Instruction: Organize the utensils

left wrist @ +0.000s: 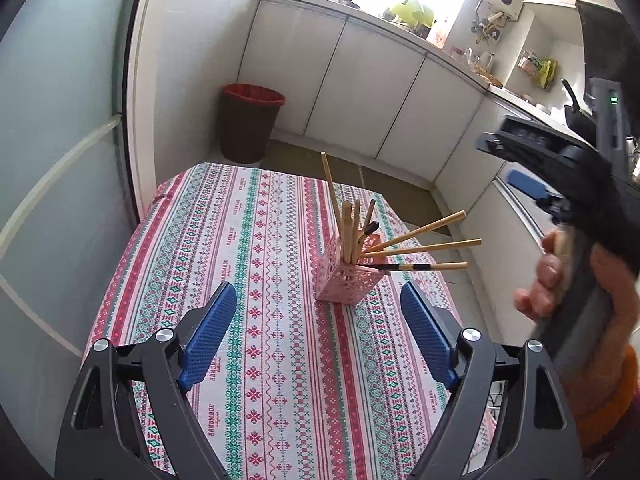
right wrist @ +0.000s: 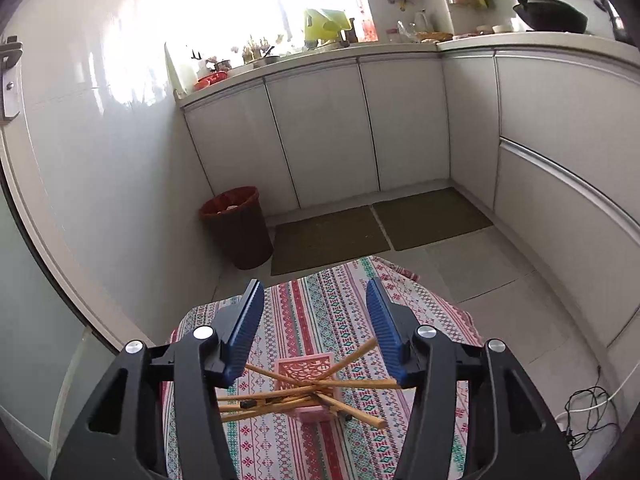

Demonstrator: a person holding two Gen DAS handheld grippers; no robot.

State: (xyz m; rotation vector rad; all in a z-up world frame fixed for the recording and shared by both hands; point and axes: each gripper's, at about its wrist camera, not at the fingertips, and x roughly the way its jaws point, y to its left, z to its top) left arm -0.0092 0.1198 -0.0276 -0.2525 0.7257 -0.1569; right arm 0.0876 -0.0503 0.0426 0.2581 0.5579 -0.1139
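Note:
A pink lattice holder (left wrist: 346, 280) stands on the table with the patterned cloth (left wrist: 260, 240). Several wooden chopsticks (left wrist: 420, 248) sit in it, some upright, others leaning far out to the right. My left gripper (left wrist: 318, 288) is open just in front of the holder, with nothing between its blue pads. A hand holds my right gripper (left wrist: 520, 160) up at the right, above the leaning sticks. In the right wrist view, the right gripper (right wrist: 314, 284) is open and empty. It hangs over the holder (right wrist: 306, 368) and the fanned chopsticks (right wrist: 280, 400).
A dark bin with a red liner (left wrist: 248, 124) stands on the floor by the wall beyond the table. White cabinets (right wrist: 320, 128) line the far side and the right. Two dark mats (right wrist: 380, 224) lie on the floor. A cable (right wrist: 588, 408) lies at the right.

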